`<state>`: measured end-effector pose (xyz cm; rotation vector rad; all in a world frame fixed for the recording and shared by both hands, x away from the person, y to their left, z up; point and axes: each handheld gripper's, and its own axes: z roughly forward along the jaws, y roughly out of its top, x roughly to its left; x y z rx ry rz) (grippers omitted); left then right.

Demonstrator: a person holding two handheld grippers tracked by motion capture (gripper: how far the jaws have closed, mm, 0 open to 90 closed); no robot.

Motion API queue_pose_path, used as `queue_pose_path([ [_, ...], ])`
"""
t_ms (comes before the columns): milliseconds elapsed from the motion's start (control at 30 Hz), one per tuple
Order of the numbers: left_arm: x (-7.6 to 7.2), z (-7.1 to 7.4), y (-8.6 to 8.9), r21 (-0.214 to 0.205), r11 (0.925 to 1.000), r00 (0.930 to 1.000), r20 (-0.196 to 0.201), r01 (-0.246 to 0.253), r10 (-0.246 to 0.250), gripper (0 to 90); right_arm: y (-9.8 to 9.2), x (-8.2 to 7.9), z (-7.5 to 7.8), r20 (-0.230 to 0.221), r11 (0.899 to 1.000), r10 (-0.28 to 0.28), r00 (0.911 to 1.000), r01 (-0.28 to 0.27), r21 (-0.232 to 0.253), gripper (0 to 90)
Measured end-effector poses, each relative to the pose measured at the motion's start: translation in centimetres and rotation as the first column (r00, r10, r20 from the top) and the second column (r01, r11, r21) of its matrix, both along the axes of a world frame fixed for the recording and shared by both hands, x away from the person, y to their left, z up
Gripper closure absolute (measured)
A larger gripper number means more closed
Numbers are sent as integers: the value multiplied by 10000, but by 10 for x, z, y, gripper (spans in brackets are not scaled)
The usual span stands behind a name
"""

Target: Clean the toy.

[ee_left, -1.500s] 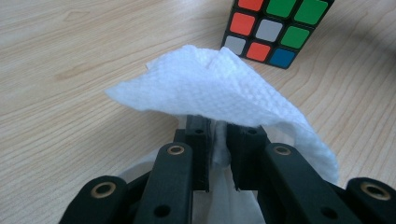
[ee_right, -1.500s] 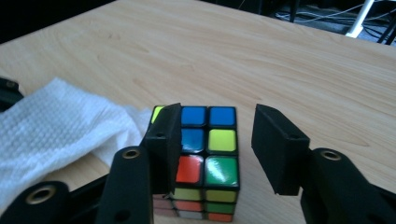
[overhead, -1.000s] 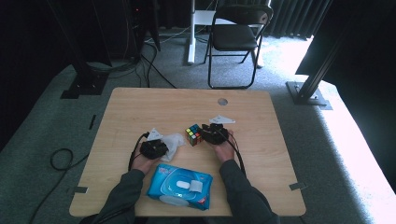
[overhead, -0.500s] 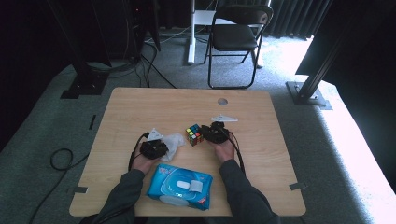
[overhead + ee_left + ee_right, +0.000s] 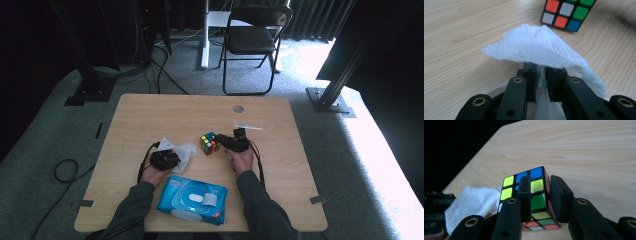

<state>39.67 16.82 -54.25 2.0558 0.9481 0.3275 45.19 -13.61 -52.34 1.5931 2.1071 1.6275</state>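
Observation:
A scrambled Rubik's cube (image 5: 210, 143) stands on the wooden table (image 5: 165, 115) near its middle. My right gripper (image 5: 223, 141) comes at it from the right. In the right gripper view its jaws (image 5: 540, 182) are shut on one edge of the cube (image 5: 537, 202). Left of the cube, my left gripper (image 5: 172, 155) is shut on a crumpled white wipe (image 5: 186, 150). In the left gripper view the wipe (image 5: 536, 47) is pinched between the jaws (image 5: 540, 68) and billows over them, with the cube (image 5: 566, 12) just beyond.
A blue pack of wet wipes (image 5: 192, 199) lies at the near edge between the forearms. A small white strip (image 5: 247, 126) rests behind the right gripper, and a round hole (image 5: 238, 108) sits near the far edge. A folding chair (image 5: 252, 40) stands beyond the table.

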Motion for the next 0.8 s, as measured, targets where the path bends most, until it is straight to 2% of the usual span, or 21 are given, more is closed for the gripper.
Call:
queue_pose_path([
  [400, 0, 0, 0, 3, 10000, 10000, -10, -2, 2, 789, -14, -1, 2, 65, 9963, -826, 9966, 828, -243, 738],
  [667, 0, 0, 0, -3, 10000, 10000, -31, 3, -3, 785, -21, -2, 0, 129, 9926, -1053, 9944, 1059, -596, 730],
  [800, 0, 0, 0, -28, 10000, 10000, -51, 12, -12, 782, -20, -6, -7, 121, 9910, -1008, 9948, 1014, -872, 697],
])
